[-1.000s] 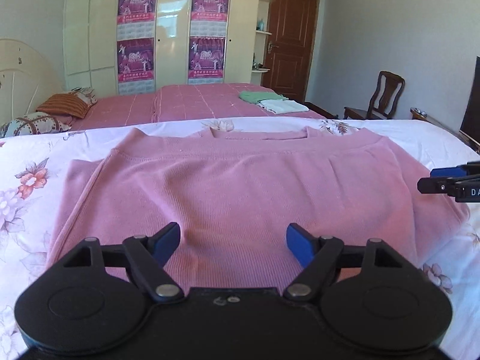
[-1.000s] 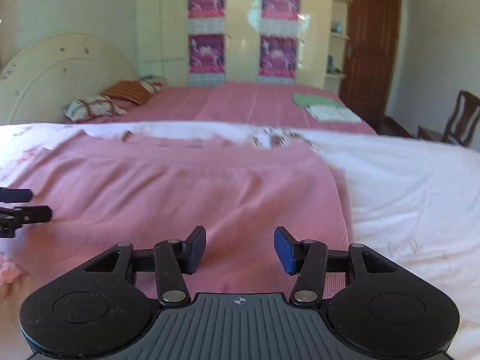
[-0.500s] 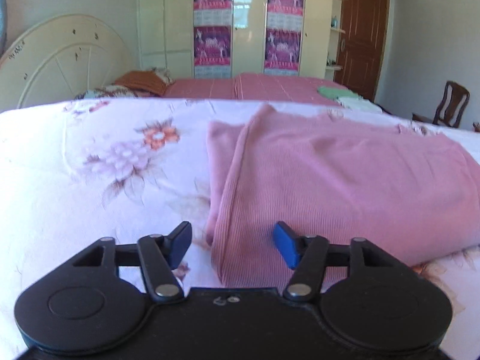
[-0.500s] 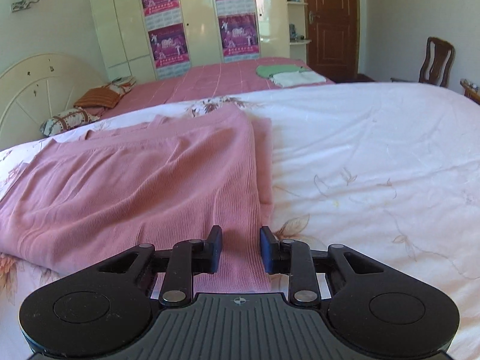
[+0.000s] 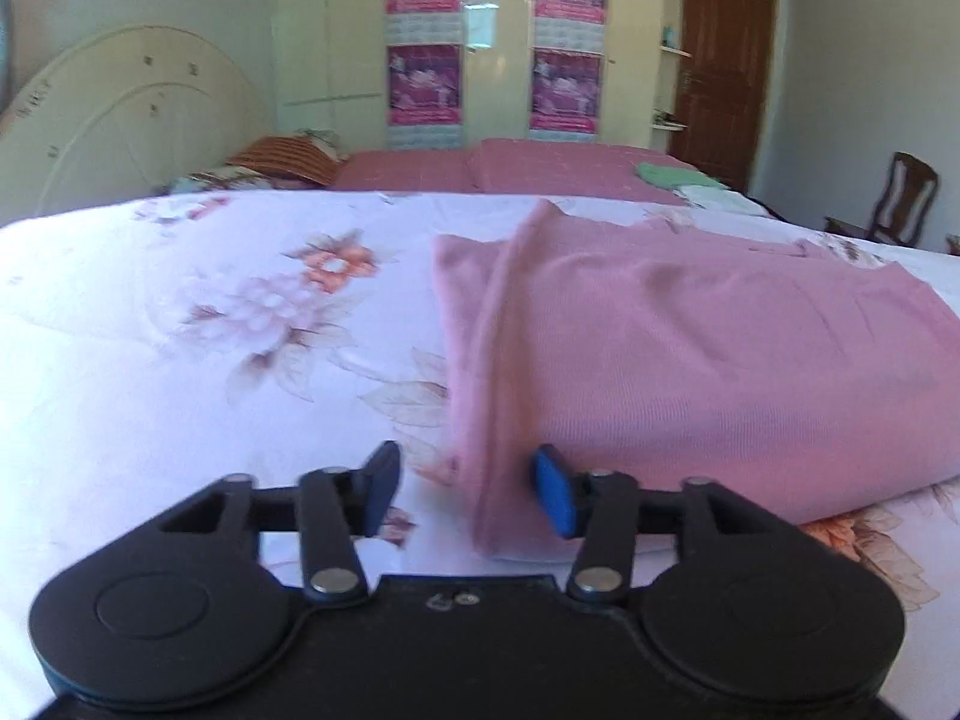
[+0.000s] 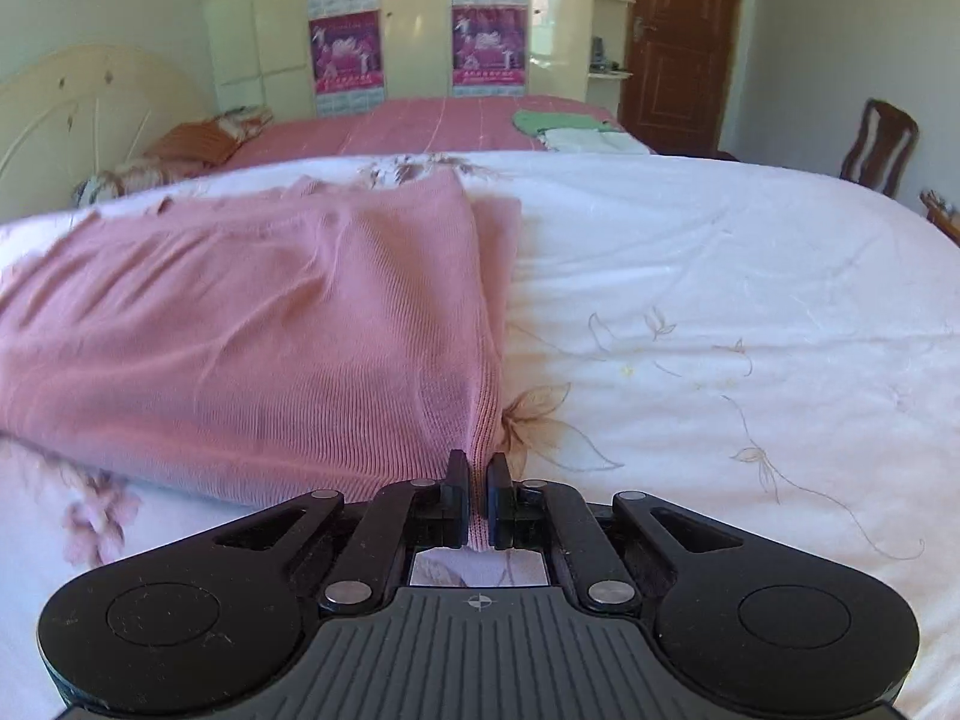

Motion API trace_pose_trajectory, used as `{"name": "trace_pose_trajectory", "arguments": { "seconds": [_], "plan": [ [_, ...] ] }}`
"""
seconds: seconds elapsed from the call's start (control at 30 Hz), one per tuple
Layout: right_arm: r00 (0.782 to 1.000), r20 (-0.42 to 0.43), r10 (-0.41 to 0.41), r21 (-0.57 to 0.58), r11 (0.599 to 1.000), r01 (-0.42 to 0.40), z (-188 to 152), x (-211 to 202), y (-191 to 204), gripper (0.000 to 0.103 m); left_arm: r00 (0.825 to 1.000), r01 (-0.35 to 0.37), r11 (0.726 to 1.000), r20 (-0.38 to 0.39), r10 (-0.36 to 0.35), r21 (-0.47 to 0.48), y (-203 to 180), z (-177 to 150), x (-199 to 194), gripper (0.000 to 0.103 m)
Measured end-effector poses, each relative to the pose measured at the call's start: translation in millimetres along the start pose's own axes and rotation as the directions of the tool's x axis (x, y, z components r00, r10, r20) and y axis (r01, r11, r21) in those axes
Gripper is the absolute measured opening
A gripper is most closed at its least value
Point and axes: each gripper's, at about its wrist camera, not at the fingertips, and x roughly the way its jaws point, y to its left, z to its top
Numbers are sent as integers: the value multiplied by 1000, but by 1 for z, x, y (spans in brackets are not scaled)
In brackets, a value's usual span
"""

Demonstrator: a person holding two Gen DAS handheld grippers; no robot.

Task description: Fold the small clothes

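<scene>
Fingers of the right gripper (image 6: 477,501), low in the centre of the right wrist view, were pressed nearly together on the near corner of the pink sweater (image 6: 258,330), pinching a thin ribbed edge of it between the pads. From that pinch the sweater ran up and to the left across the frame, lying flat on the white floral bedspread (image 6: 720,300), with a narrower layer showing along its right side.

Low in the left wrist view, the left gripper (image 5: 465,495) had its blue pads spread apart. The sweater's (image 5: 690,360) near corner lay between them, close to the right pad (image 5: 555,498); the left pad (image 5: 381,483) stood clear over the bedspread (image 5: 180,360). I couldn't tell whether the right pad touched the cloth. The sweater filled the right half of that frame, its folded edge running up the middle.

Beyond the bedspread, in the middle distance, sat a second bed (image 6: 420,120) with a pink cover, a green and white stack of folded clothes (image 6: 570,129) on its right part and pillows (image 6: 198,141) at its left. A cream headboard (image 5: 120,120) stood at the left. Farthest off, posters (image 6: 414,42) hung on cream wardrobe doors at top centre, a brown door (image 6: 678,42) stood at upper right, and a wooden chair (image 6: 879,144) at the right edge.
</scene>
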Motion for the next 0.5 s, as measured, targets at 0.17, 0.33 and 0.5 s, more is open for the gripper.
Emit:
{"name": "trace_pose_trajectory", "arguments": {
  "seconds": [0.17,0.33,0.5],
  "plan": [
    [992,126,-8,17,1000,6,16,-34,17,34,987,117,987,95,-128,109,-55,18,-30,61],
    [983,98,155,-108,984,-144,28,-2,101,34,953,285,946,58,-297,157,-141,24,-6,64],
    [994,11,109,-191,976,-105,11,36,117,34,955,295,945,-38,-293,143,-131,2,25,65]
  ]
}}
